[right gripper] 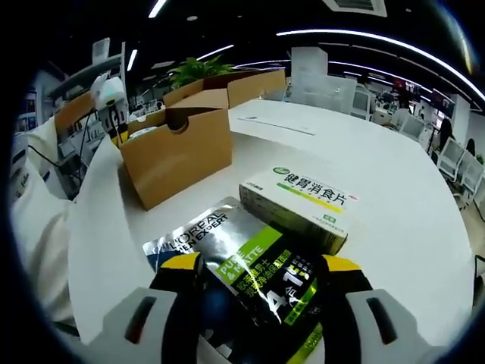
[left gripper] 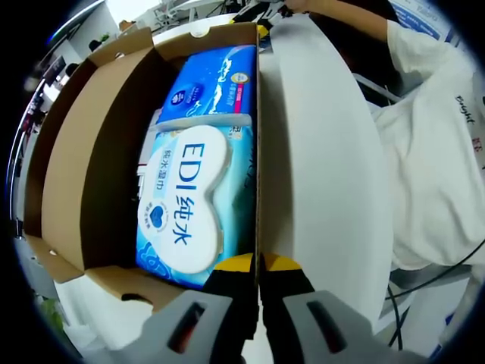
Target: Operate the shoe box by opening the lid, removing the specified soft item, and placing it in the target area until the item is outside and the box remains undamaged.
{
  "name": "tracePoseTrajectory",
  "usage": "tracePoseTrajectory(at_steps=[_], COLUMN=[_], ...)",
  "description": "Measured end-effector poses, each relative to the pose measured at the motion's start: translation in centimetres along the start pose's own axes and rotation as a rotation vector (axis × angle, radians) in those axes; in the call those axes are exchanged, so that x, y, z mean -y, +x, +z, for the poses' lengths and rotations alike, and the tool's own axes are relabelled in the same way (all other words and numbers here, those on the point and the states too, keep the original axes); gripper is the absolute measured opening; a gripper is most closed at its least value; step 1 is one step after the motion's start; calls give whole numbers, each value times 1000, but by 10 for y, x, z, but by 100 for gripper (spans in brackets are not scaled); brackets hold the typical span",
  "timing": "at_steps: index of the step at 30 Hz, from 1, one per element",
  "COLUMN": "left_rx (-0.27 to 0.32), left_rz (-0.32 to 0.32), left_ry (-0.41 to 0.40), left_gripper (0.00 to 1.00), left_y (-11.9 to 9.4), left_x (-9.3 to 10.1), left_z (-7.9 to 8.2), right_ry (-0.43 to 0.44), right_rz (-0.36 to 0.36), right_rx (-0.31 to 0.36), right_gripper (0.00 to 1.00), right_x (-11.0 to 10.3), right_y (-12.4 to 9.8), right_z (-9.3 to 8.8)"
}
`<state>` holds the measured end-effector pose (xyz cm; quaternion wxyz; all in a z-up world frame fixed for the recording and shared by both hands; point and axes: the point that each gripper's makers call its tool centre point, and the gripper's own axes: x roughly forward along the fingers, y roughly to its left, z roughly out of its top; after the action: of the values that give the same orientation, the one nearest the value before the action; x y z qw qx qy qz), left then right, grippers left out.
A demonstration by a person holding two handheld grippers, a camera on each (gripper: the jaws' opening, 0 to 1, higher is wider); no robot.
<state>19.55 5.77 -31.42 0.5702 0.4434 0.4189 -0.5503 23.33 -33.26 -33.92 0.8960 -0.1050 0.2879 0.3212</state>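
The setting is an open-plan office. The right gripper view shows a dark ceiling with long linear light strips (right gripper: 356,38), a large white table (right gripper: 394,167) serving as the work surface, and rows of desks with office chairs (right gripper: 455,155) in the background. A green potted plant (right gripper: 193,72) stands behind the table. The left gripper view shows cables (left gripper: 436,277) hanging beside a person in a white shirt (left gripper: 432,144).

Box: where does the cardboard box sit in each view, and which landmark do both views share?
Left gripper view: box open, across left and centre, packs inside.
Right gripper view: box upper left, on the table, beyond the pouch.
Shared landmark: the person's white shirt.
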Motion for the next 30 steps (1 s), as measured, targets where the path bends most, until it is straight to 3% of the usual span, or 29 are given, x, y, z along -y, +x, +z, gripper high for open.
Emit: tracePoseTrajectory(at_steps=[30], left_rx=[10], left_rz=[7], left_ry=[-4], left_gripper=[1], left_y=[3], left_x=[17], left_z=[-1], right_ry=[37], right_rz=[-44], right_rx=[31], right_gripper=[59], right_x=[11], right_y=[10], right_z=[6])
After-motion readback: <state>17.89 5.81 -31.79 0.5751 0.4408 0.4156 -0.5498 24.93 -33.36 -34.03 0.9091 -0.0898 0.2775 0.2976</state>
